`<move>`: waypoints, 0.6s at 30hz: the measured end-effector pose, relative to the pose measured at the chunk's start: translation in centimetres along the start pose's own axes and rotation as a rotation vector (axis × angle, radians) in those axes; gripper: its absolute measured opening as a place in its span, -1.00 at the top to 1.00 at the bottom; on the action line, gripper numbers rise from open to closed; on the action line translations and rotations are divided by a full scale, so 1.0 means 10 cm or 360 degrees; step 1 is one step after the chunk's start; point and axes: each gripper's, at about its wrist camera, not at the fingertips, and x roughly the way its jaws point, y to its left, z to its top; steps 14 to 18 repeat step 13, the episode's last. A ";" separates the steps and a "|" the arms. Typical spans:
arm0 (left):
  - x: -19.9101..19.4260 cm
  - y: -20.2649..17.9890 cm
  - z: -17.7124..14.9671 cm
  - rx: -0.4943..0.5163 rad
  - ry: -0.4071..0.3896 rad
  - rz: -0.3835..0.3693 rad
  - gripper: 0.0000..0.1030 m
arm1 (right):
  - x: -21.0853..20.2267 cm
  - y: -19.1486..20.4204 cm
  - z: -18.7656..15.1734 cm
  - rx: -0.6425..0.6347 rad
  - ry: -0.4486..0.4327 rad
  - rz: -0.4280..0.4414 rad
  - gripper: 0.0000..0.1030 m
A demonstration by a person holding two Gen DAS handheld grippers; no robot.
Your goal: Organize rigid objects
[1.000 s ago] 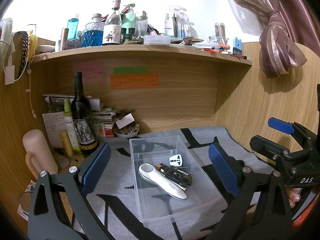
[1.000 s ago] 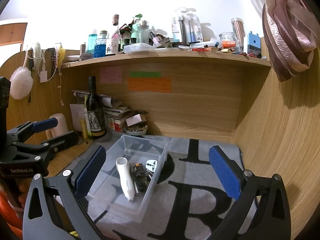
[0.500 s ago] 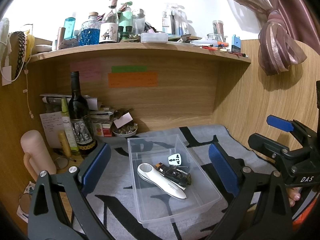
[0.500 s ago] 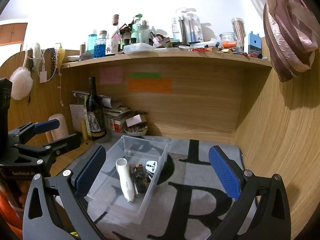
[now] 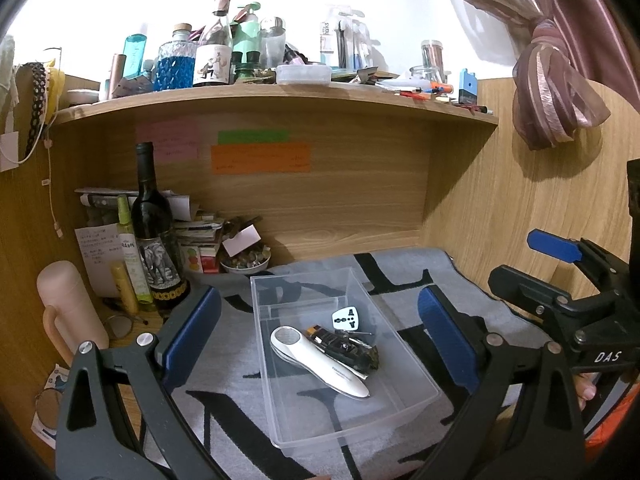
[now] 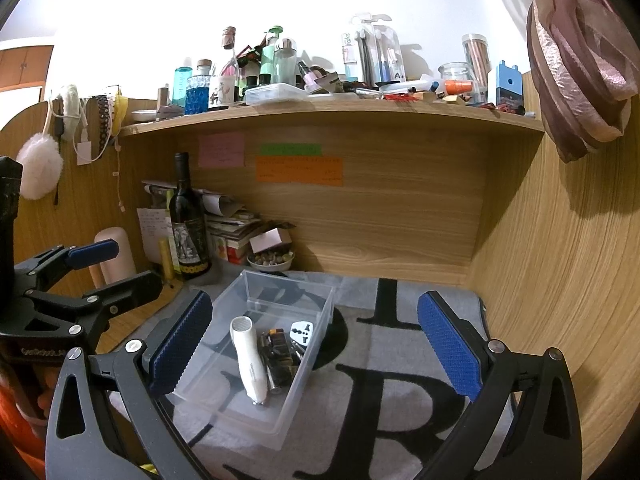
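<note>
A clear plastic bin sits on the grey mat and also shows in the right wrist view. In it lie a white handheld device, a dark object and a white plug adapter. My left gripper is open and empty, held above the bin. My right gripper is open and empty, to the right of the bin. The right gripper shows at the right of the left wrist view; the left gripper shows at the left of the right wrist view.
A wine bottle, a green spray bottle, a pink flask, a small bowl and stacked papers stand at the back left. A crowded shelf runs overhead. Wooden walls close in the back and the right side.
Both views have shifted only slightly; the bin and its contents sit a little lower and further left in the left wrist view. Both grippers stay open.
</note>
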 end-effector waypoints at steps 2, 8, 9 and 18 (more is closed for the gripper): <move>0.00 0.00 0.00 0.0001 0.0003 -0.0005 -0.95 | -0.01 0.00 -0.01 0.0001 0.0000 -0.0001 -1.00; 0.00 0.00 0.00 -0.0007 0.0002 -0.0009 -0.95 | 0.01 0.01 0.00 0.0003 0.0002 -0.0004 -1.00; 0.00 0.00 0.00 -0.0010 0.0000 -0.0009 -0.95 | 0.01 0.01 0.00 0.0003 0.0002 -0.0003 -1.00; 0.01 -0.01 -0.01 -0.0008 -0.0005 0.0002 -0.95 | 0.01 0.01 -0.01 0.0002 0.0003 -0.0002 -1.00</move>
